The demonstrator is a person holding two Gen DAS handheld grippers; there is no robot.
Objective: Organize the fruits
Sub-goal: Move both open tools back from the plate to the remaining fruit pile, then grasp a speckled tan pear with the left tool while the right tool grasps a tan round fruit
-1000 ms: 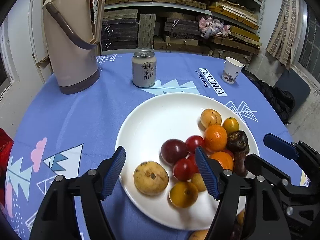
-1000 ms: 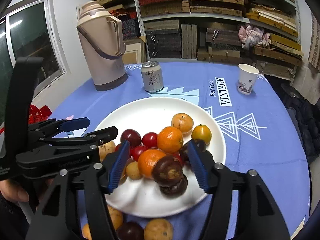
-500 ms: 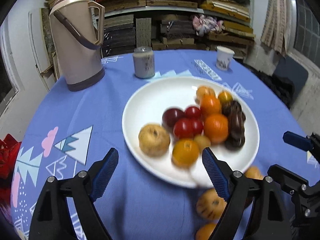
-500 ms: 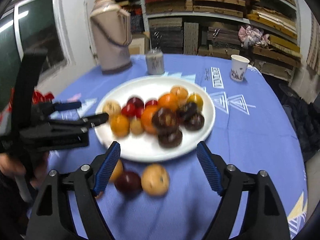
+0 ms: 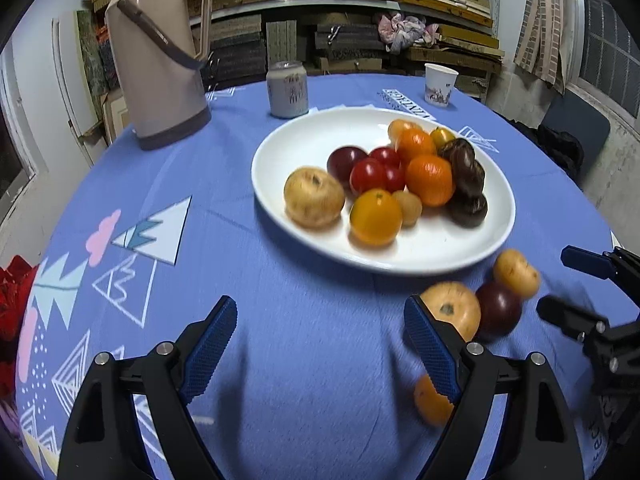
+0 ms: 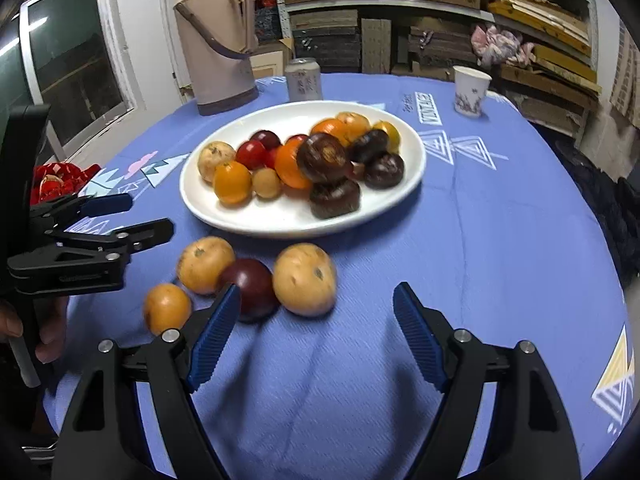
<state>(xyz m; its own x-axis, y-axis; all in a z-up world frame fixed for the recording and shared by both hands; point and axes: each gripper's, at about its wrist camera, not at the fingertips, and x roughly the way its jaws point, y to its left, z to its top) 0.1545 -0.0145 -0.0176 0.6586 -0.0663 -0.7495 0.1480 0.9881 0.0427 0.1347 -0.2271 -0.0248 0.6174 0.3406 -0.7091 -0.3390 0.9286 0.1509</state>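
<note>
A white plate [image 5: 400, 264] [image 6: 280, 228] holds a pile of fruit: oranges, red tomatoes, a tan fruit and dark brown ones. Several loose fruits lie on the blue cloth in front of it: a tan fruit [image 6: 306, 290], a dark plum [image 6: 250, 292], another tan fruit [image 6: 204, 264] and a small orange [image 6: 167, 307]. My right gripper [image 6: 316, 312] stands open just short of them, the plum beside its left fingertip, nothing between the pads. My left gripper [image 5: 320, 332] is open over bare cloth, with a tan fruit [image 5: 452, 308] and the plum [image 5: 498, 306] behind its right finger.
A beige thermos [image 5: 160, 60], a drink can [image 5: 288, 90] and a paper cup [image 5: 440, 84] stand at the back of the round table. Something red [image 6: 60, 180] lies at the left edge. Shelves of stacked boards fill the wall behind.
Both grippers have drawn back from above the plate toward the near side of the table and sunk lower. Their jaws stand wider. The loose fruits in front of the plate have come into view.
</note>
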